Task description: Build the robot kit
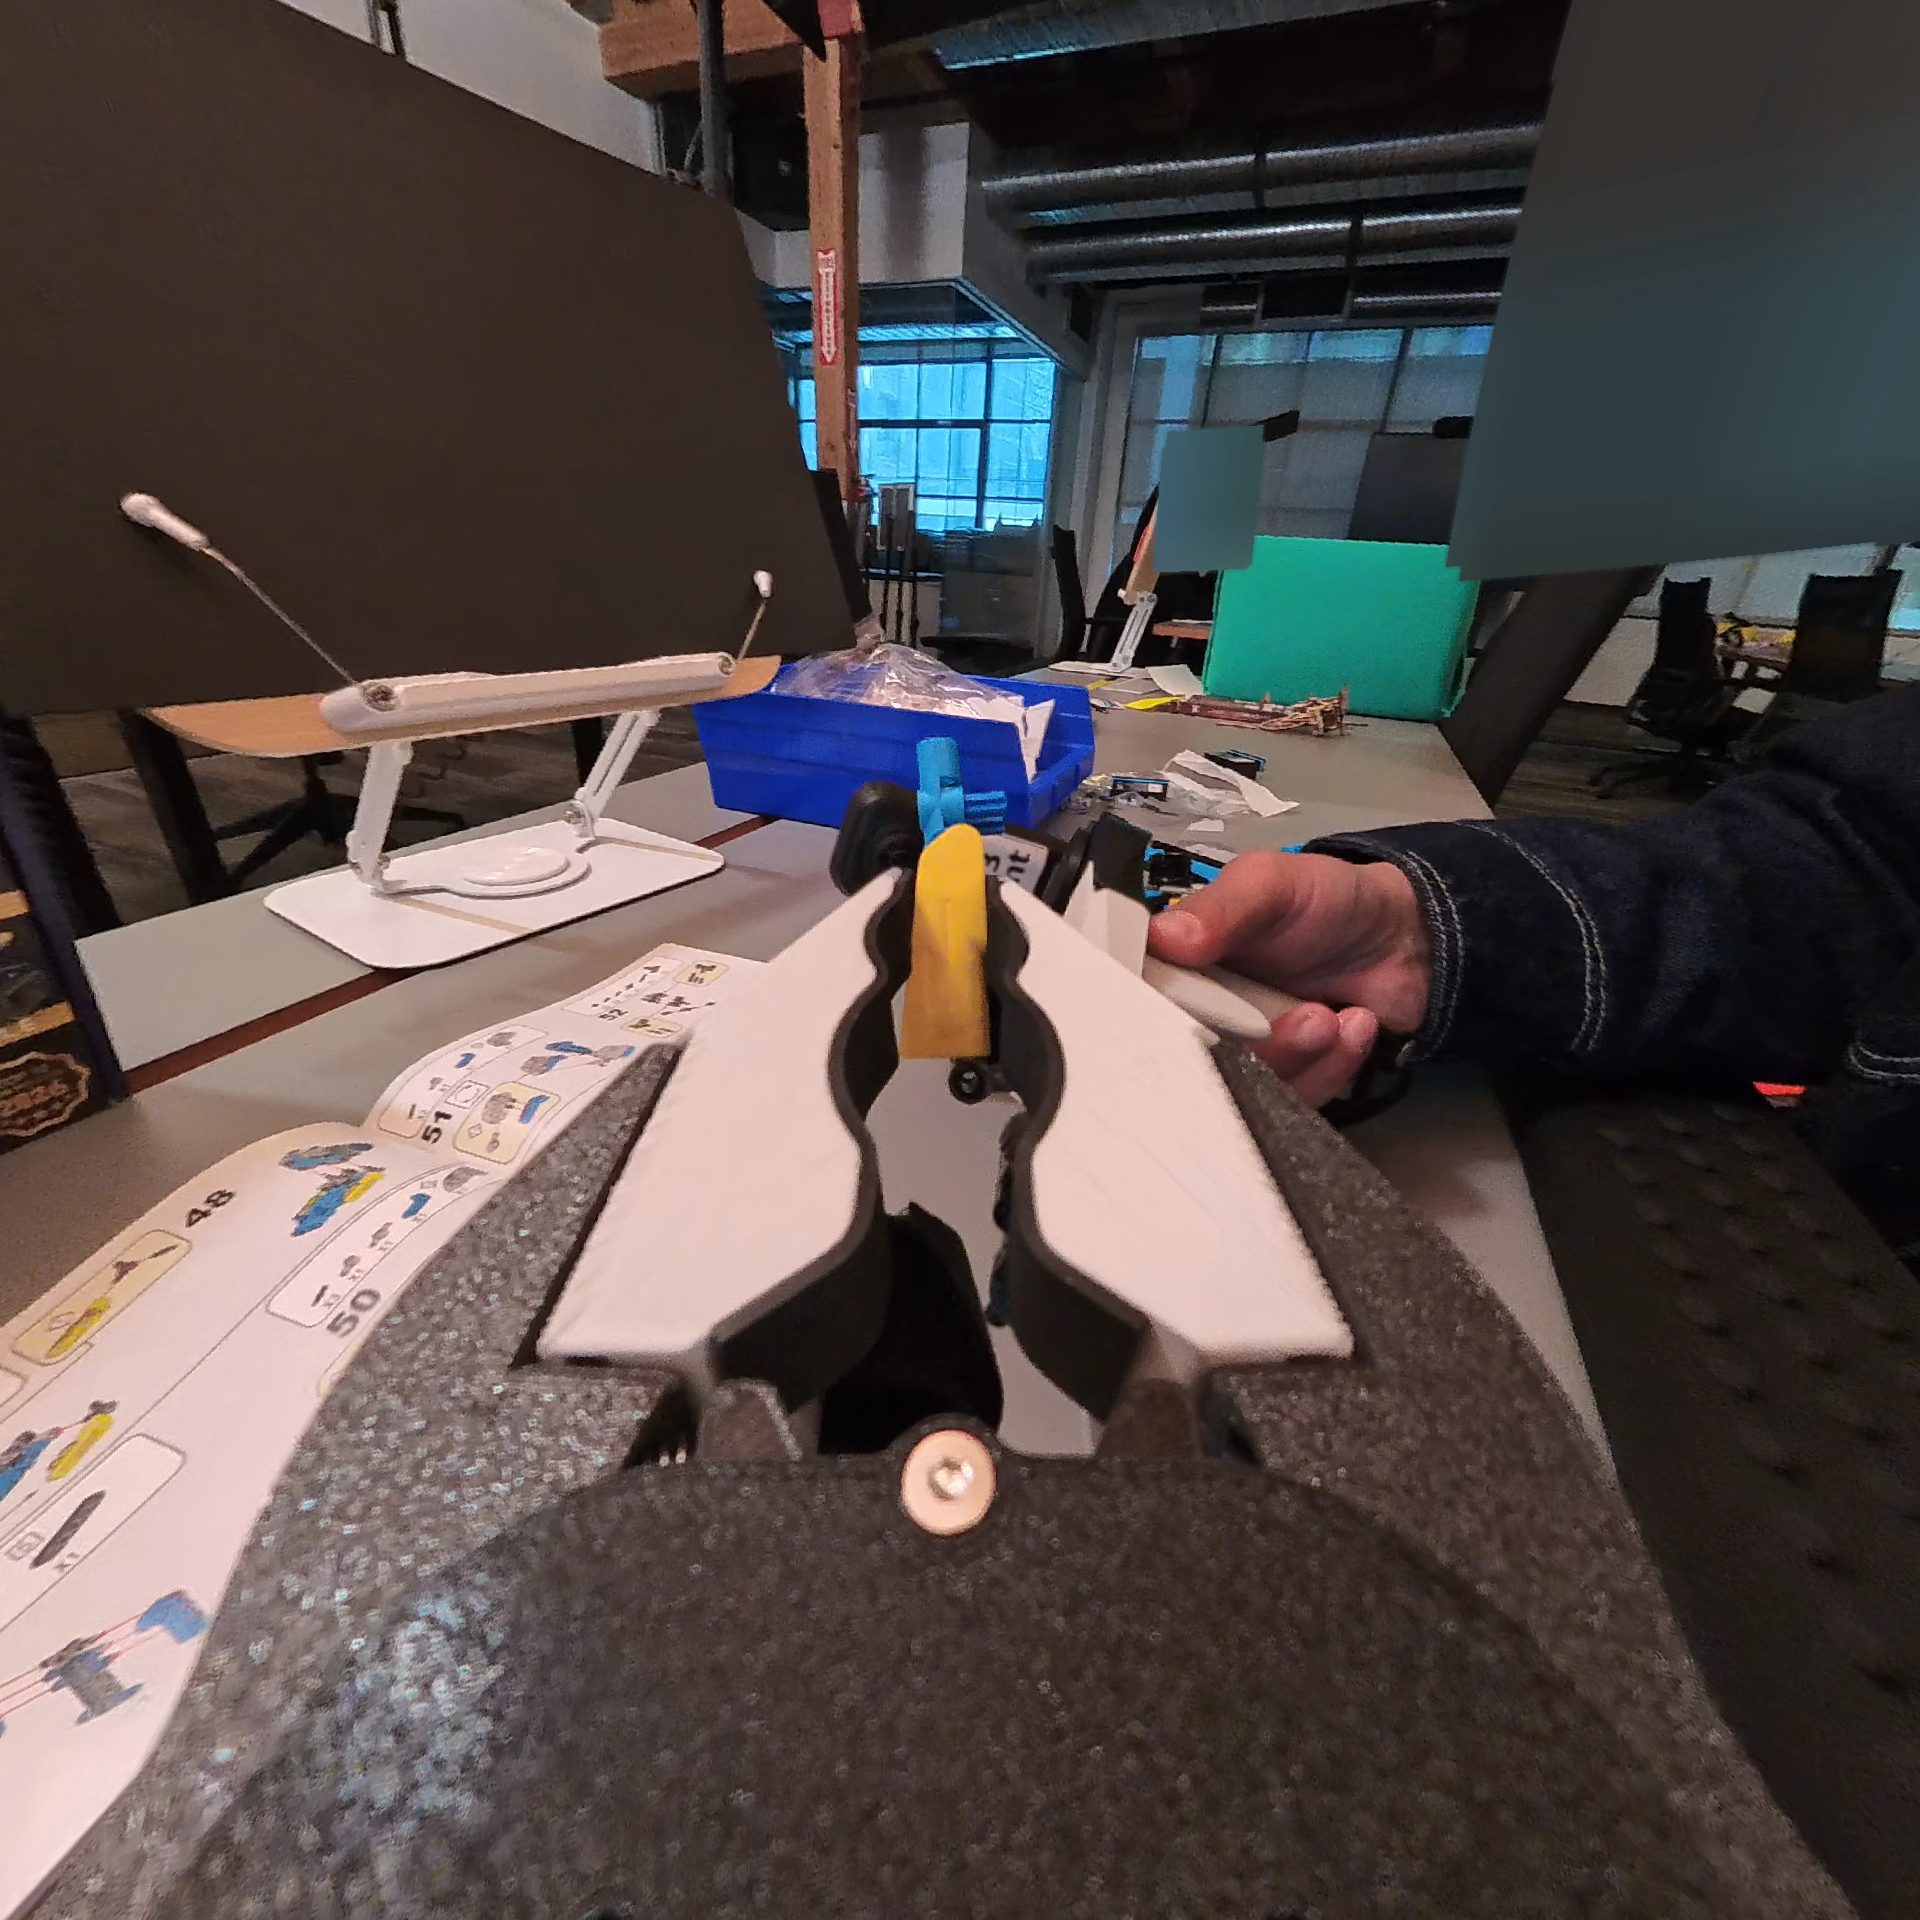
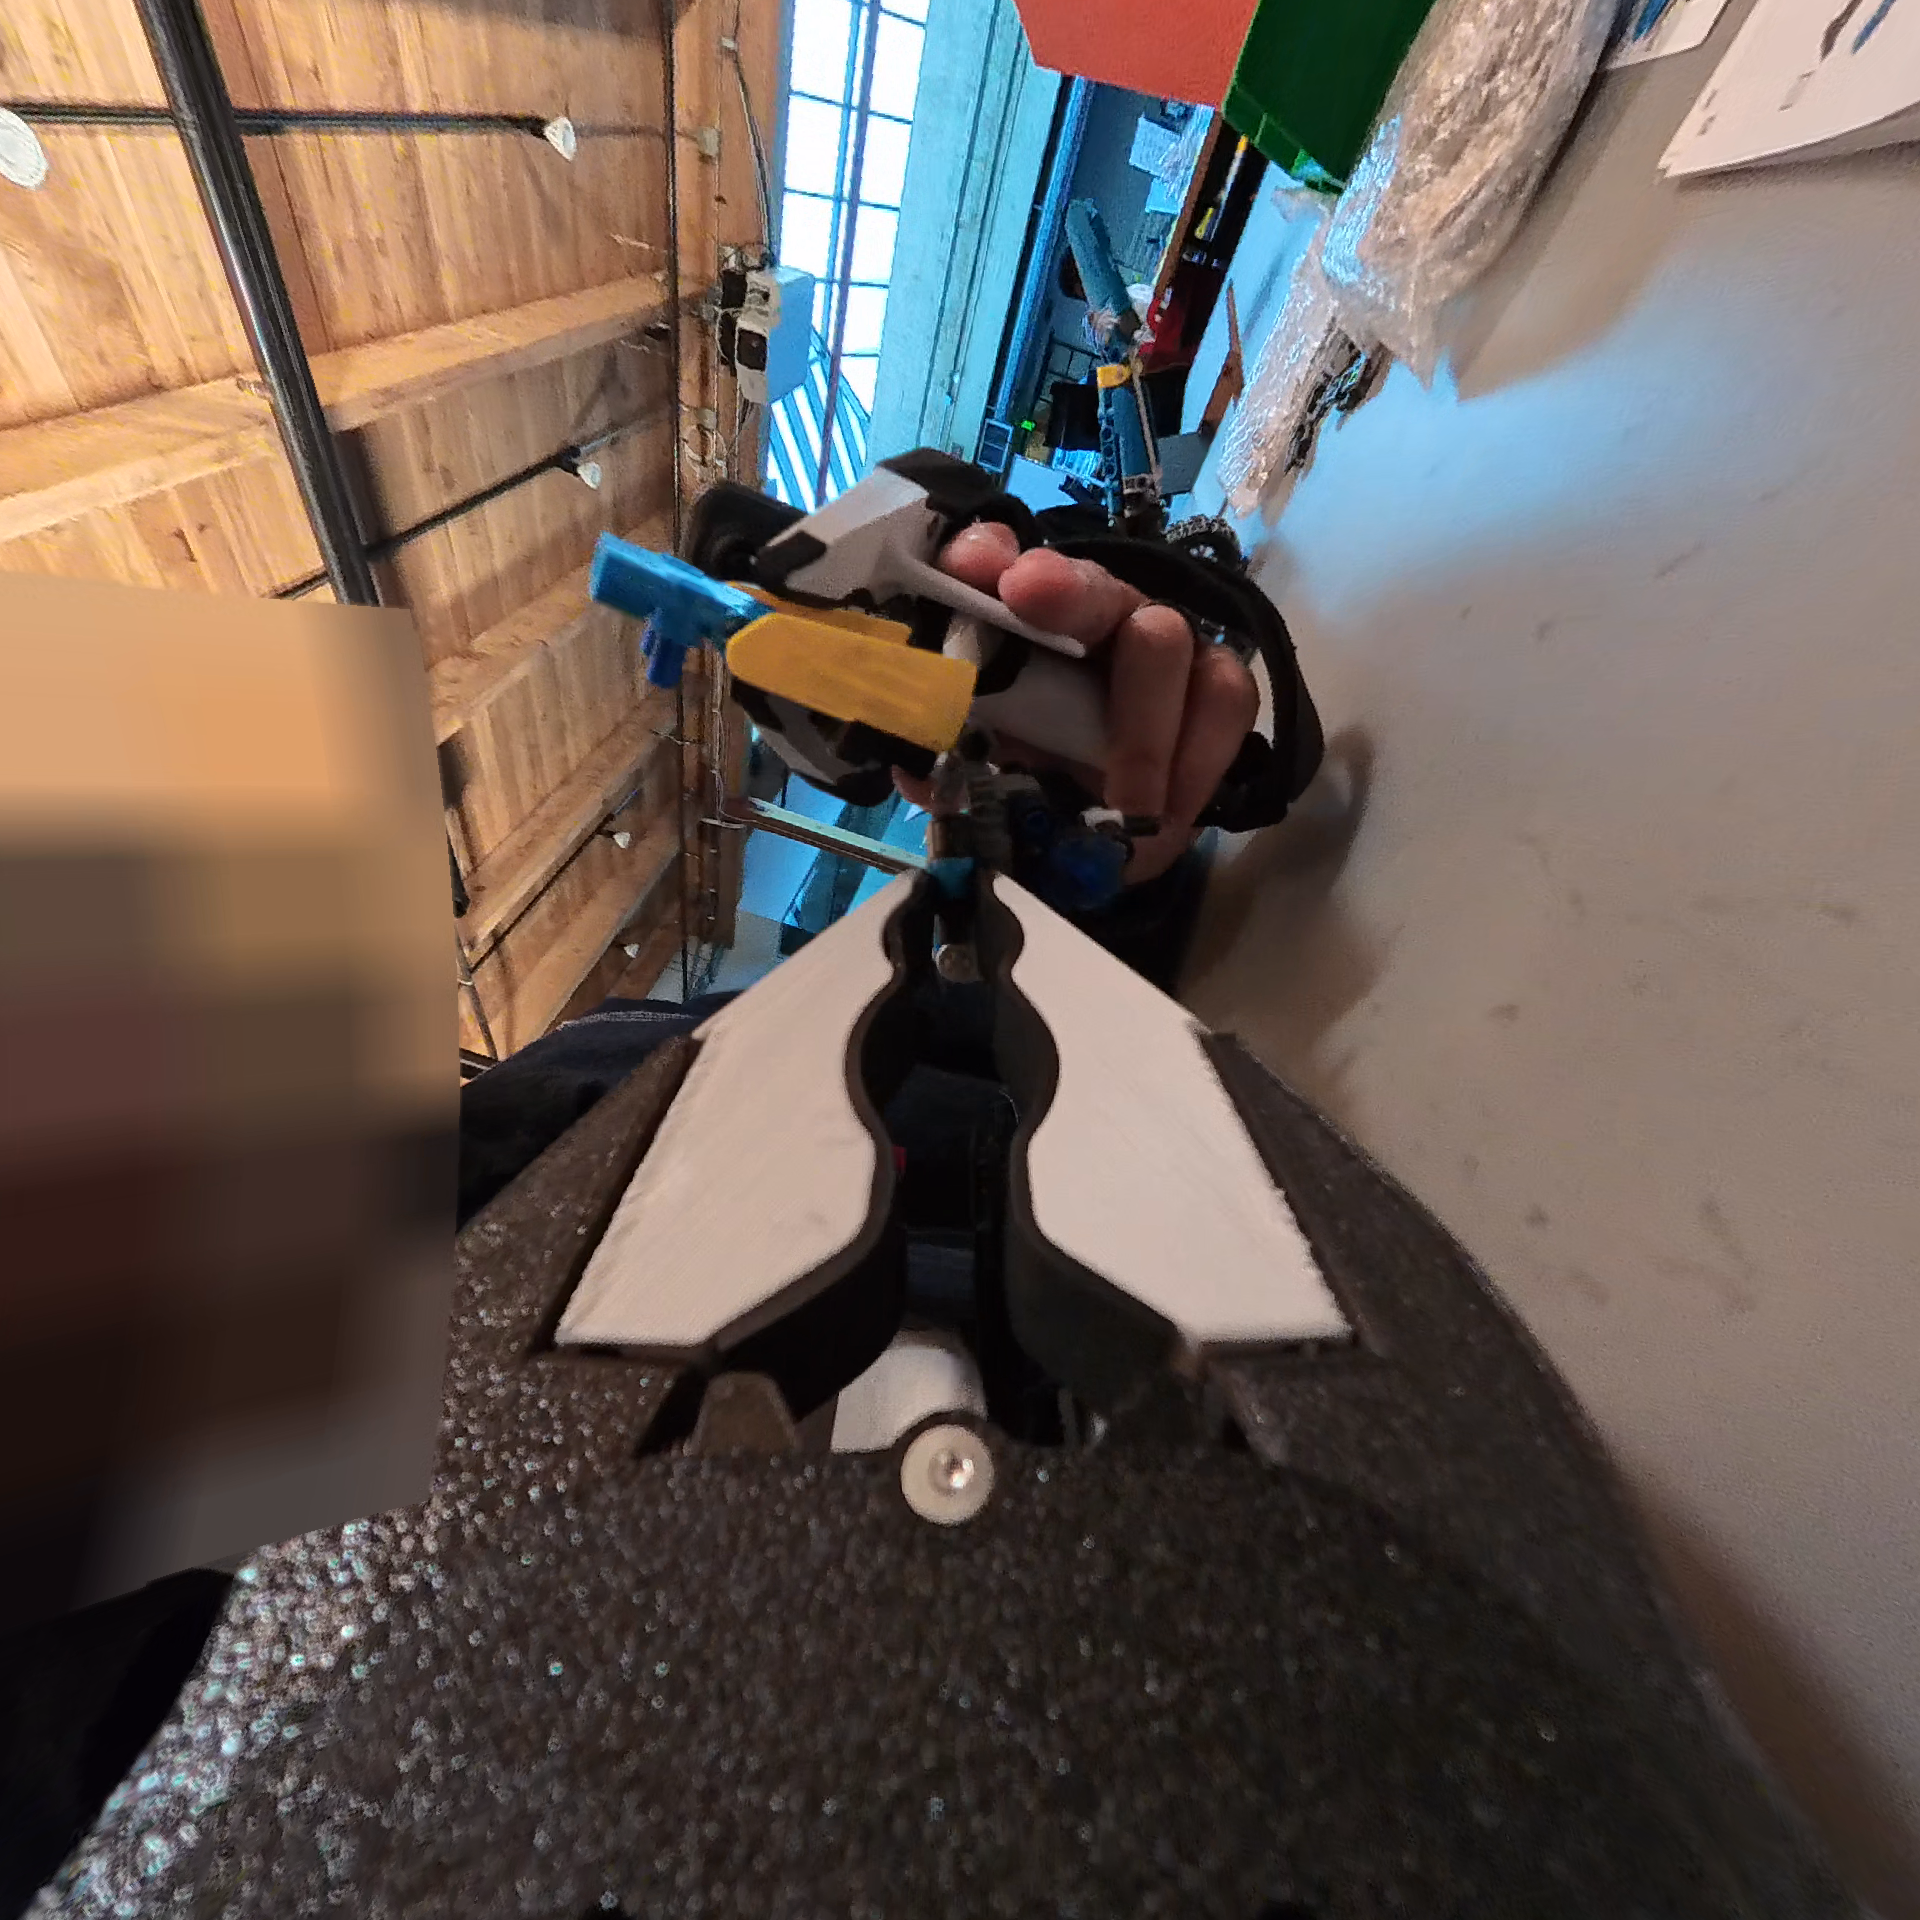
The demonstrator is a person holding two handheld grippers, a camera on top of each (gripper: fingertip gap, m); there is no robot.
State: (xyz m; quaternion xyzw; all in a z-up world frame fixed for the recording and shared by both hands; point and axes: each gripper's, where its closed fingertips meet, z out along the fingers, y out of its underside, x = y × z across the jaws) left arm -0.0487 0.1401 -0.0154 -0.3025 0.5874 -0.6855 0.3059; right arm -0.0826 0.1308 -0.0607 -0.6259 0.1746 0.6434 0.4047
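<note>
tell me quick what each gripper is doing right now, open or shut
Left gripper: shut on the yellow panel of the toy brick model.
Right gripper: shut on a thin blue and grey part of the same model.

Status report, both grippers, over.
Left gripper shut on yellow panel of toy model. Right gripper pinching model's small blue piece. Instruction booklet lies left.

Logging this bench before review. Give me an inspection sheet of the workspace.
Surface: grey table.
Job's things: toy model held in a hand, yellow panel on it.
Clutter: instruction booklet, blue bin of bags, white stand.
Grippers: left gripper shut on the yellow panel; right gripper shut on the model's small blue part.
Cables: nothing seen.
Surroundings: dark board, green panel, office chairs.
</note>
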